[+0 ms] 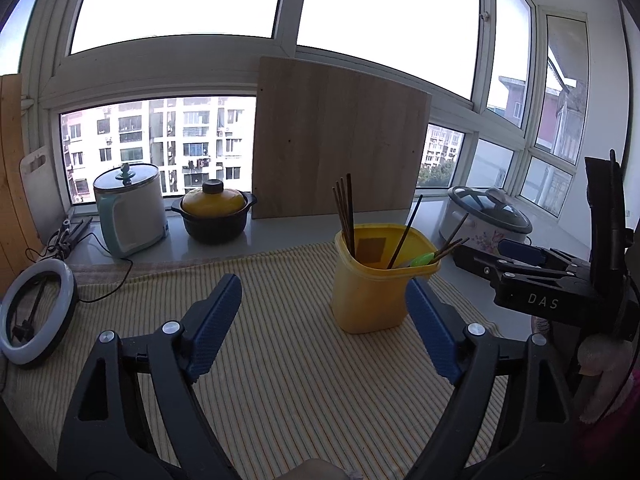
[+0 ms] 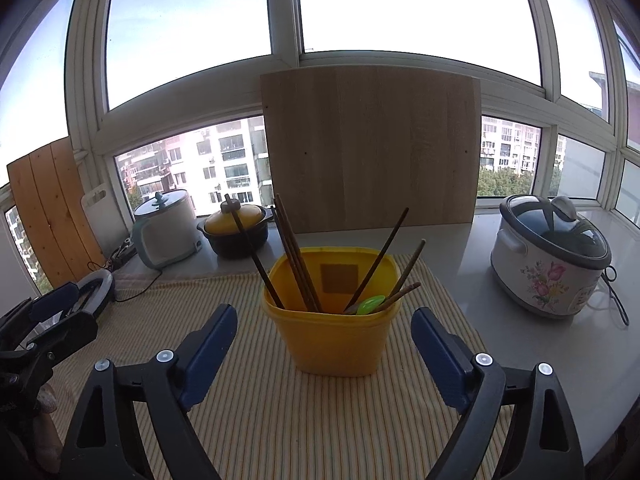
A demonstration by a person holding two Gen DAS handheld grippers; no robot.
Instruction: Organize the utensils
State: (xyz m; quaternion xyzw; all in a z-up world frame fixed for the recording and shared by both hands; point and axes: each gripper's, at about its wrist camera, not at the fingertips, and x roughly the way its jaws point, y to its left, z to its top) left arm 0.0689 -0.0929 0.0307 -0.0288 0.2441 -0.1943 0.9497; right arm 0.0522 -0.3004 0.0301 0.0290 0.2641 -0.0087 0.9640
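- My left gripper (image 1: 320, 328) shows its 2 blue pads spread wide at the bottom of the left wrist view, with nothing between them but striped cloth.
- My right gripper (image 2: 320, 354) is spread just as wide at the bottom of the right wrist view, also empty; it points at the yellow cup (image 2: 334, 320) in the center of the frame without touching it.
- The cup stands upright on the striped mat (image 2: 260, 420). In the left wrist view it sits right of center, just past my right-hand pad.
- Dark chopsticks (image 2: 296, 256) lean against the cup's rim in several directions, and a green utensil (image 2: 370, 305) lies low at its right edge. I judge they lean that way because the cup is wide and they were dropped in loosely.
- I see no utensils on the mat, so I judge the sorting is done or close to it.
- A wooden board (image 2: 372, 148) leans on the window at upper center. A flowered cooker (image 2: 548, 256) sits at right, a yellow-lidded pot (image 2: 236, 228) and a white cooker (image 2: 166, 228) at left, all well away from the cup.
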